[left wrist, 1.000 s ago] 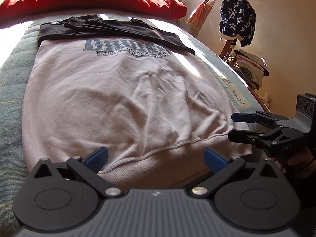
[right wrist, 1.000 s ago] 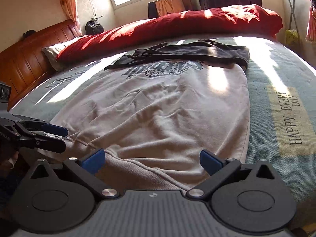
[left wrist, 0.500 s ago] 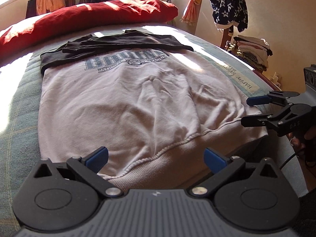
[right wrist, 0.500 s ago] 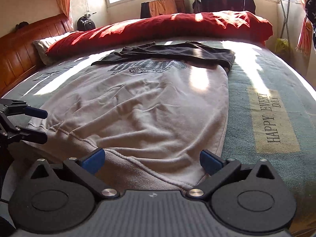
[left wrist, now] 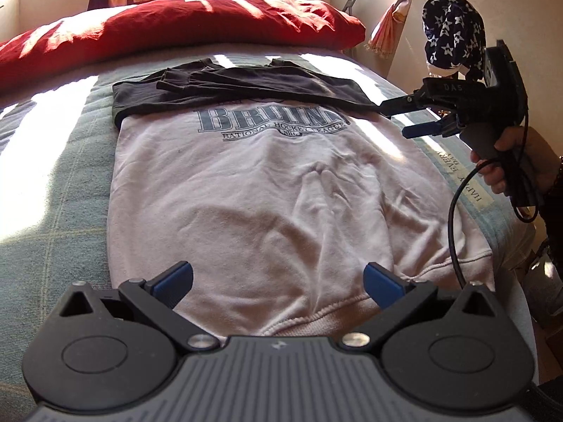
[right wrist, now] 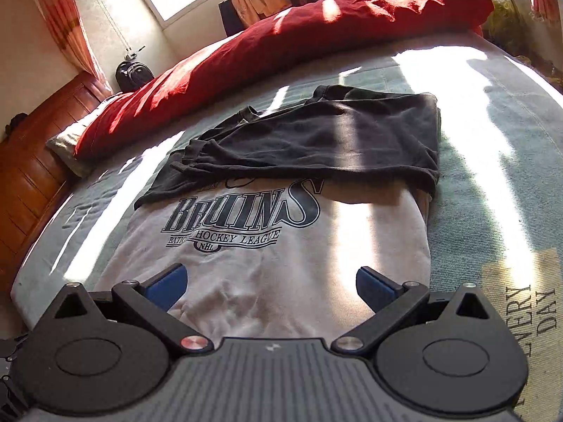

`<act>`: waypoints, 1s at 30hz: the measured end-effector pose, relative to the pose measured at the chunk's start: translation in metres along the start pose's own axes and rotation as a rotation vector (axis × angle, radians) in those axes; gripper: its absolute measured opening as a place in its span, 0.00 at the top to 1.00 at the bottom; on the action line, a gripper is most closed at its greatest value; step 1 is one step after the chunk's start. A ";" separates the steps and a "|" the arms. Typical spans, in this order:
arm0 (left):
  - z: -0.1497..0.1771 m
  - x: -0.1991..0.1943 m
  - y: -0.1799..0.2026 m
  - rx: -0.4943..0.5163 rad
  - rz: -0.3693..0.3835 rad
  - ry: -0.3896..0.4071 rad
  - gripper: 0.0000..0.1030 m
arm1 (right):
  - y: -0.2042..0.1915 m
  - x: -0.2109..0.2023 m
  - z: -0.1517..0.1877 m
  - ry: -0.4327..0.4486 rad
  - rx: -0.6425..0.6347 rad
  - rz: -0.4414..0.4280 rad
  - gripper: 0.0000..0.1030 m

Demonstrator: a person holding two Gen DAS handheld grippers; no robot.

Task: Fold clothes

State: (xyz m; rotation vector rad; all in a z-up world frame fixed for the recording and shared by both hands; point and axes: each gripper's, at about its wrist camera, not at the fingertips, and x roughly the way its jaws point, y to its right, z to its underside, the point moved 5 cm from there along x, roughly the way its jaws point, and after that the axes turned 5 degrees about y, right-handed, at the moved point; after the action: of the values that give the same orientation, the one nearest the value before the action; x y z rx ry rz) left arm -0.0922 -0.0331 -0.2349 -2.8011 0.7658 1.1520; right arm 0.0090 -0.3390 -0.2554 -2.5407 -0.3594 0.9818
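Nearest, the left gripper (left wrist: pixel 278 283) hangs over the hem of the pale sweatshirt (left wrist: pixel 274 197), tongs spread wide and empty. The right gripper (right wrist: pixel 271 286) — also wide, gripping nothing — is above the shirt's middle, a hand (left wrist: pixel 517 161) on its handle. The sweatshirt lies flat on the bed (left wrist: pixel 49 190), chest print up. Beyond, a black garment (right wrist: pixel 316 137) overlaps its top — then the red duvet (left wrist: pixel 176 24).
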 end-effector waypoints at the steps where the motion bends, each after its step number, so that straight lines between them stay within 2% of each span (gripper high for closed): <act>1: -0.001 0.001 -0.003 -0.021 0.008 -0.003 0.01 | 0.005 0.011 -0.006 -0.006 0.016 0.012 0.00; 4: -0.003 0.006 -0.009 -0.044 0.018 -0.017 0.01 | 0.019 0.045 -0.026 -0.024 0.063 0.046 0.00; 7: -0.002 0.012 -0.012 -0.035 -0.004 -0.032 0.01 | 0.032 0.068 -0.029 -0.065 0.085 0.036 0.00; 10: -0.002 0.015 -0.017 -0.033 -0.018 -0.038 0.01 | 0.050 0.065 -0.030 -0.037 0.006 0.149 0.00; 11: -0.002 0.015 -0.019 -0.037 -0.013 -0.042 0.01 | 0.057 0.062 -0.031 -0.027 -0.021 0.192 0.06; 13: -0.002 0.015 -0.021 -0.033 -0.016 -0.040 0.01 | 0.066 0.053 -0.034 -0.025 0.032 0.142 0.05; 14: -0.003 0.014 -0.021 -0.029 -0.019 -0.036 0.01 | 0.065 0.049 -0.036 -0.029 0.052 0.130 0.02; 16: -0.005 0.012 -0.022 -0.022 -0.027 -0.028 0.01 | 0.053 0.043 -0.040 -0.050 0.082 0.067 0.00; 20: -0.010 0.005 -0.024 -0.030 -0.039 -0.005 0.01 | 0.007 0.049 -0.036 -0.108 0.101 -0.120 0.00; 22: -0.010 0.002 -0.025 -0.034 -0.038 -0.001 0.01 | -0.013 0.057 -0.029 -0.148 0.097 -0.182 0.00; 24: -0.009 0.001 -0.026 -0.033 -0.037 -0.003 0.01 | -0.024 0.070 -0.020 -0.189 0.076 -0.186 0.00; 26: -0.006 0.001 -0.026 -0.031 -0.037 -0.009 0.01 | -0.023 0.083 -0.006 -0.245 0.052 -0.146 0.00; 28: -0.004 0.001 -0.027 -0.028 -0.036 -0.014 0.01 | -0.022 0.081 0.001 -0.230 0.014 -0.154 0.00; 30: -0.002 0.001 -0.027 -0.026 -0.035 -0.020 0.01 | -0.022 0.072 0.006 -0.261 -0.006 -0.125 0.00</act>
State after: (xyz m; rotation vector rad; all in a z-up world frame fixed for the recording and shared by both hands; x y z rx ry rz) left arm -0.0786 -0.0100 -0.2388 -2.8074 0.7030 1.1904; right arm 0.0547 -0.2911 -0.2920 -2.3654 -0.5885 1.2661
